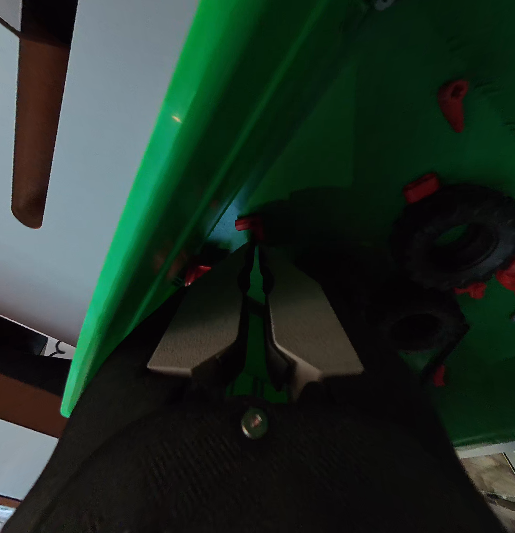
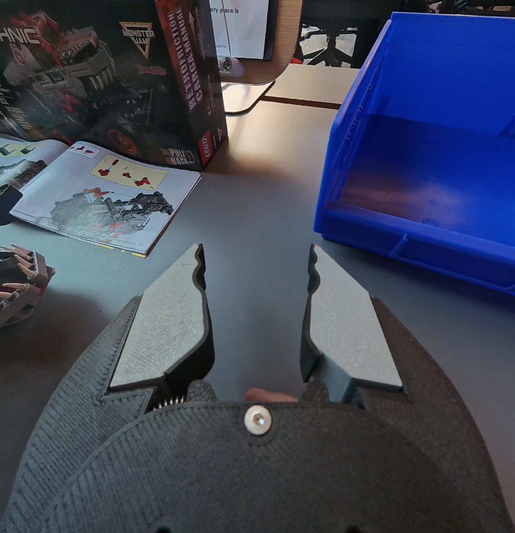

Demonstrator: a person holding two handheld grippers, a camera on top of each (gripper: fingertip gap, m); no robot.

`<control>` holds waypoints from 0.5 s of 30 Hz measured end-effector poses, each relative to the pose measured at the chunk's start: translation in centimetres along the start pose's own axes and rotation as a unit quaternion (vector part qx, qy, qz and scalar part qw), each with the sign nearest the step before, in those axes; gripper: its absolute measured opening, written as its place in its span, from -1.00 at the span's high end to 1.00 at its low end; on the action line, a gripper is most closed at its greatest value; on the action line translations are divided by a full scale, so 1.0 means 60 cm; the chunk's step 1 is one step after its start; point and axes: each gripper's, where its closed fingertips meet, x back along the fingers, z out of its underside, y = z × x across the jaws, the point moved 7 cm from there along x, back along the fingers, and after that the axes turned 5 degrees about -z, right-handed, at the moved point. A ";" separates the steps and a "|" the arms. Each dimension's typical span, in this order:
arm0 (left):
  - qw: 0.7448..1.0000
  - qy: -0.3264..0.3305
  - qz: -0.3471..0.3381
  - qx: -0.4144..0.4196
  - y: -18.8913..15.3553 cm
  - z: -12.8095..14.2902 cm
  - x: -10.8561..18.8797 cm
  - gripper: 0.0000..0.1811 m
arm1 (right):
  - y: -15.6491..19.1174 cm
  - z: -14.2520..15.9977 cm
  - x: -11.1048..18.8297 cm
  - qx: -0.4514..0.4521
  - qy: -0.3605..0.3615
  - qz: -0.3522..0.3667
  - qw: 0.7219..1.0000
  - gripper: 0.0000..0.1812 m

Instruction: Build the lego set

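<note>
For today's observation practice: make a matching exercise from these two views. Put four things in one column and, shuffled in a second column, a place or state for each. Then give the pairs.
Things
1. left hand-held gripper
2. right hand-held gripper
3. instruction booklet
4. black tyre

Places or states
A. lying open on the table
B. open, holding nothing
C. inside the green bin
D. nearly closed at a small red piece

Pairs: 1-D, 2-B, 3-A, 4-C
</note>
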 end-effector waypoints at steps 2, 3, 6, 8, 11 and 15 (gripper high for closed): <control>1.000 -0.008 0.003 0.001 0.002 0.002 0.008 0.94 | 0.001 0.000 0.000 0.002 0.000 -0.001 1.000 0.23; 1.000 -0.014 0.005 0.001 0.003 0.002 0.014 0.91 | 0.001 0.000 0.000 0.002 -0.001 -0.001 1.000 0.23; 0.999 -0.033 0.007 0.006 0.010 0.004 0.038 0.80 | 0.001 0.000 -0.001 0.001 0.001 -0.003 1.000 0.23; 0.999 -0.044 -0.010 -0.009 0.016 0.005 0.049 0.81 | 0.001 0.000 -0.001 0.001 0.002 -0.002 1.000 0.23; 0.999 -0.033 -0.012 -0.022 0.013 0.003 0.042 0.77 | 0.001 0.000 -0.001 0.004 0.002 0.001 1.000 0.23; 0.999 -0.029 0.004 -0.021 0.003 -0.007 0.025 0.71 | 0.002 0.000 0.000 0.004 0.000 0.000 1.000 0.23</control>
